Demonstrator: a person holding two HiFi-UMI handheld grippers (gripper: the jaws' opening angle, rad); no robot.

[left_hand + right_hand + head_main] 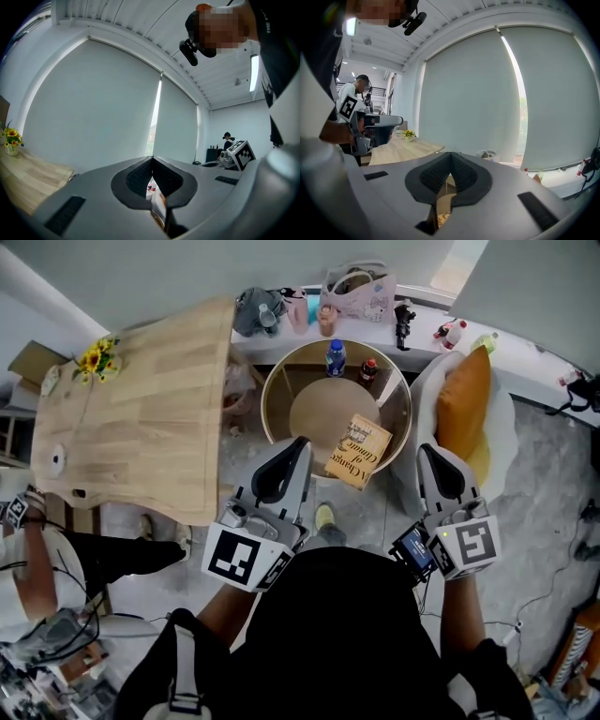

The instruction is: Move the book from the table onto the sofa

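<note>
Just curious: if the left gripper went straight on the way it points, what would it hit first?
Probably the near rim of the round table, just ahead of the left gripper. Height is hard to judge, so it might pass over toward the blue bottle.

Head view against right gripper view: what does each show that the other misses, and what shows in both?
Only the head view: the whole book lying on the round table, with the blue bottle behind it. Only the right gripper view: the window blinds and a ceiling light. Both: the wooden table, its sunflowers, the left gripper and the right gripper, each shut.
</note>
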